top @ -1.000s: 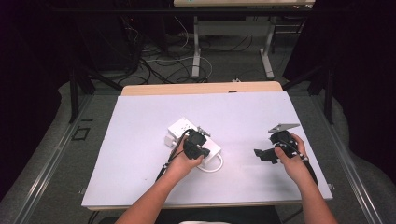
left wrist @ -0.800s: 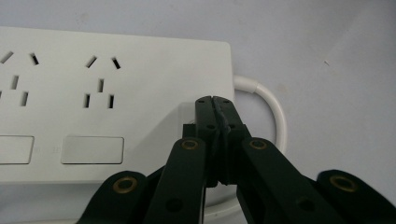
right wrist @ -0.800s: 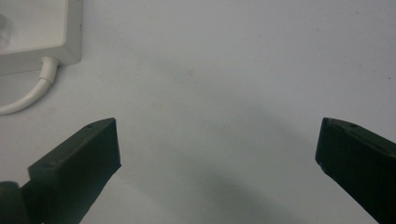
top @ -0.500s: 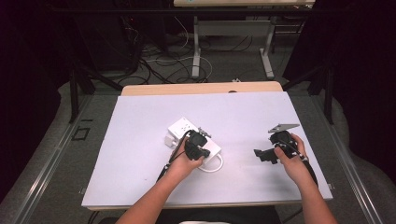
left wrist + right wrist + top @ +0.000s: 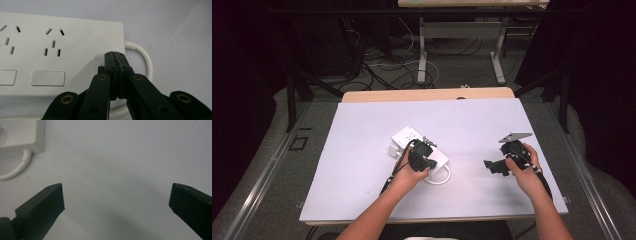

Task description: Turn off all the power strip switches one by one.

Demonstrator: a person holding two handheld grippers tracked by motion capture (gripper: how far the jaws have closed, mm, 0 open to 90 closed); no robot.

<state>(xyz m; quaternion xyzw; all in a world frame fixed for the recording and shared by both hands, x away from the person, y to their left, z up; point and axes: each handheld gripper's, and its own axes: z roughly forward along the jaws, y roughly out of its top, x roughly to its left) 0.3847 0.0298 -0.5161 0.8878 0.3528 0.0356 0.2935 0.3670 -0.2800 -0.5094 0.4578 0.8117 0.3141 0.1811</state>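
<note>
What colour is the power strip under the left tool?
White, with a white cable; the power strip shows best in the left gripper view.

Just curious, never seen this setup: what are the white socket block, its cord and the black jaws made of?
Power strip: likely hard plastic, smooth with a faint sheen. Cord: probably rubbery sheathing, since it bends. Left gripper: matte black plastic, seemingly, with brass-coloured rivets.

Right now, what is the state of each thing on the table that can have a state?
Power strip: lies flat on the white table, the sockets in view empty.
Power strip cable: attached at the strip's end, bent in a loop on the table.
Left claw: jaws shut, tips over a small square switch at the strip's end; contact cannot be told.
Right claw: jaws wide open, nothing between them, apart from the strip.
</note>
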